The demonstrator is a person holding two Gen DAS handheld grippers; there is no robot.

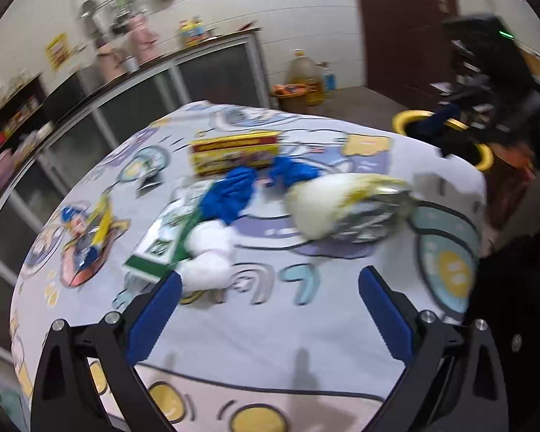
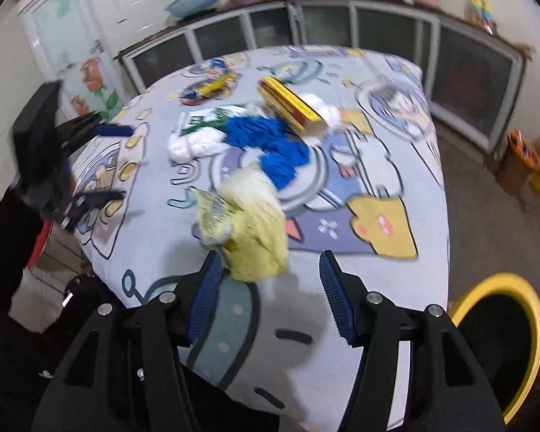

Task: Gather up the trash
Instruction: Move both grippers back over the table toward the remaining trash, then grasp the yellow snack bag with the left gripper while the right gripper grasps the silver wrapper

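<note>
Trash lies on a cartoon-print tablecloth (image 1: 270, 324): a crumpled yellow-white snack bag (image 1: 345, 208) (image 2: 248, 230), blue crumpled plastic (image 1: 234, 190) (image 2: 266, 144), white tissue (image 1: 208, 255) (image 2: 194, 144), a green-white package (image 1: 165, 237) (image 2: 201, 118) and a yellow-red box (image 1: 234, 151) (image 2: 291, 106). My left gripper (image 1: 270, 284) is open and empty, just short of the tissue. My right gripper (image 2: 270, 270) is open, with the snack bag just ahead by its left finger (image 2: 207, 288). The yellow-rimmed black bin (image 2: 500, 342) (image 1: 446, 133) stands beside the table.
Glass-front cabinets (image 2: 342, 25) run along the walls behind the table. An orange basket and an oil jug (image 1: 302, 75) stand on the floor by a dark door (image 1: 403, 18). The table edge drops off near the bin.
</note>
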